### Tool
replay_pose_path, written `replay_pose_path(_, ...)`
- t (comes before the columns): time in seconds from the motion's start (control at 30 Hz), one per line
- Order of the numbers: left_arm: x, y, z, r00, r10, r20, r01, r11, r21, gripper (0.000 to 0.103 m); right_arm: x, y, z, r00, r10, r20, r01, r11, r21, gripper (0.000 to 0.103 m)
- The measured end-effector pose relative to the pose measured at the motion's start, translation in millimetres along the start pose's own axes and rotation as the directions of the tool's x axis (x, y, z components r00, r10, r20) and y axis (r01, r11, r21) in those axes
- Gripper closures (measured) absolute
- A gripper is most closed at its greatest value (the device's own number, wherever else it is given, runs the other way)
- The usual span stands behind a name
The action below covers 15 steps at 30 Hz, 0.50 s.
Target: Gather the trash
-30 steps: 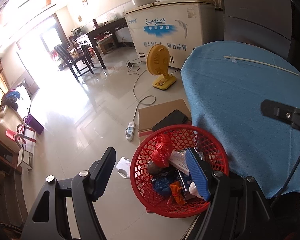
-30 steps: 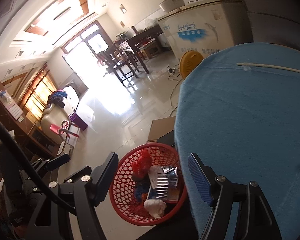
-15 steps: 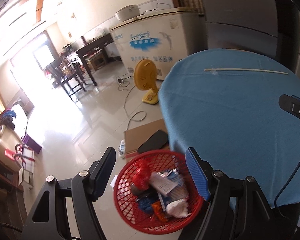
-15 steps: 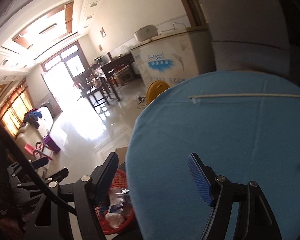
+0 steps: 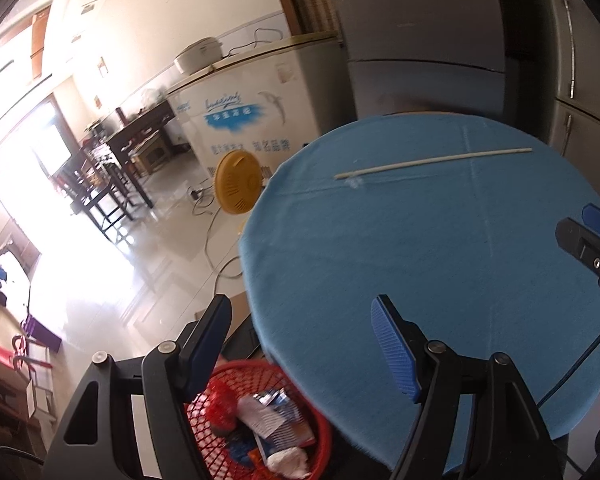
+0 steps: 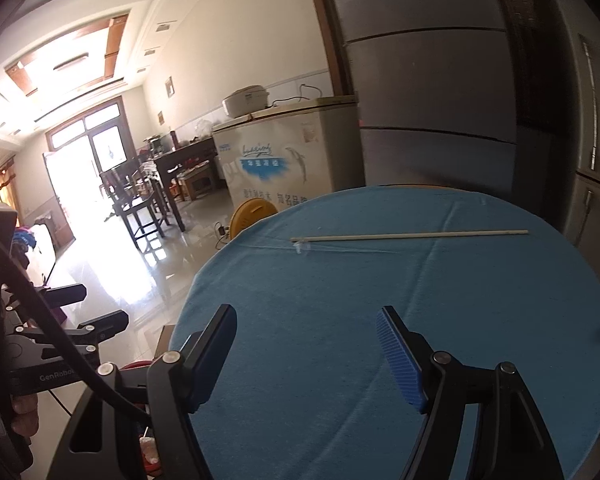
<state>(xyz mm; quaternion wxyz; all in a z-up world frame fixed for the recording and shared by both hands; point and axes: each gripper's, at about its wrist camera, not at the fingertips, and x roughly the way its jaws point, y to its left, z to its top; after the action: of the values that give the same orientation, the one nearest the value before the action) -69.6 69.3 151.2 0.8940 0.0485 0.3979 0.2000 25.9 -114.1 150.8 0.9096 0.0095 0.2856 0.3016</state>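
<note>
Below, red mesh basket (image 5: 320,432) holds crumpled wrappers (image 5: 268,420).

One round table (image 5: 440,260), one thin stick (image 5: 432,163) on it, one red basket (image 5: 320,436), one yellow fan (image 5: 238,187), one chest freezer (image 5: 260,112), one rice cooker (image 5: 199,55).
</note>
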Motion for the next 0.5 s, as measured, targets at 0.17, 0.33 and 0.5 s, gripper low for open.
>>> replay_pose_path(0.17,-5.8,-15.6,14.3,0.998,-0.018,0.052,0.018,1.0,0.001,0.03,-7.3,-22.3,1.9,0.999,-0.04,0.016,0.04,0.999,0.032,0.027)
replay_pose_path(0.33,-8.1,-27.0,28.7,0.994,-0.013,0.108,0.013,1.0,0.0,0.03,-16.9,-37.6,4.2,0.996,-0.081,0.037,0.079,0.996,0.038,0.027)
replay_pose_path(0.5,-8.2,-42.7,41.7,0.99,-0.054,0.127,0.054,0.999,0.007,0.03,-31.0,-47.9,5.7,0.989,-0.136,0.063,0.134,0.991,0.031,0.027)
